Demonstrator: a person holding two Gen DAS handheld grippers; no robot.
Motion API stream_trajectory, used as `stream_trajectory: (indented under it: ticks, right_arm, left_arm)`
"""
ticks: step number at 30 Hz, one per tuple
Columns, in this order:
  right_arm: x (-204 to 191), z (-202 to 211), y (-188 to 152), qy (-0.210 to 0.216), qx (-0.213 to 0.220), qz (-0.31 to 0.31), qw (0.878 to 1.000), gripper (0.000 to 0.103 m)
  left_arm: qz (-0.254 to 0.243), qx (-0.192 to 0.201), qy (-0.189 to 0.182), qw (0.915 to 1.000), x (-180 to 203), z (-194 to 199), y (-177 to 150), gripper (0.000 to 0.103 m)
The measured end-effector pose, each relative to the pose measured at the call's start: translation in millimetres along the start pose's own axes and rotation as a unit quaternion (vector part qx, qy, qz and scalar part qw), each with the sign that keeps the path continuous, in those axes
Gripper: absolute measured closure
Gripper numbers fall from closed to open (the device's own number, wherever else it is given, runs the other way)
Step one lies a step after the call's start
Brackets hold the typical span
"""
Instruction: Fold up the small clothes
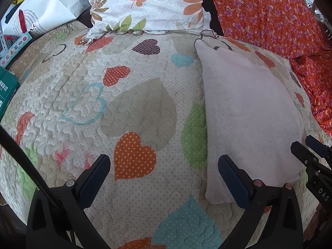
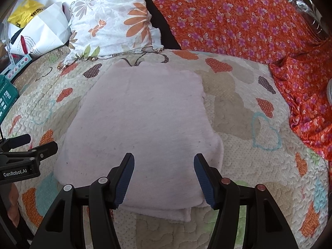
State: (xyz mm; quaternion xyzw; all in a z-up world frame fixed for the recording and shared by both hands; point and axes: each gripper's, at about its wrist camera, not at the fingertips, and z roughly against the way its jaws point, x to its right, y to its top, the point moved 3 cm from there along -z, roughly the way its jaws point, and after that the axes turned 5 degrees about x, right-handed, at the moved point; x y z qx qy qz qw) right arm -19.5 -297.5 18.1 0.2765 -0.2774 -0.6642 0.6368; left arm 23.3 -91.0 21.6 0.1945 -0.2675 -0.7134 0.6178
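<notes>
A pale pink cloth (image 2: 143,122) lies folded in layers on the heart-patterned quilt (image 2: 238,108). It also shows at the right in the left wrist view (image 1: 247,112). My right gripper (image 2: 164,161) is open and empty, its fingers just above the cloth's near edge. My left gripper (image 1: 164,164) is open and empty above the bare quilt (image 1: 132,108), to the left of the cloth. Its right finger overlaps the cloth's near left corner. The right gripper's fingers (image 1: 309,151) show at the right edge. The left gripper's fingers (image 2: 29,145) show at the left edge.
A white floral pillow (image 1: 149,4) lies at the back. An orange floral blanket (image 2: 249,20) covers the back right. White paper bags (image 1: 47,6) and a green box (image 1: 6,89) sit off the quilt's left edge.
</notes>
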Motion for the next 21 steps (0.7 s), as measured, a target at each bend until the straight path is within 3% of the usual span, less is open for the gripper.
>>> stream_trajectory:
  ticks: [15,21]
  right_arm:
    - [-1.8,-2.8,-1.7,0.001,-0.002,0.007,1.000,0.037]
    - [-1.6,-2.4,-2.4,-0.008,-0.003,0.011,1.000,0.037]
  left_arm:
    - [0.004,-0.012,-0.020,0.9997,3.6,-0.1,-0.5,0.000]
    - [0.010,-0.002,-0.011,0.9999,0.0,4.2,-1.8,0.000]
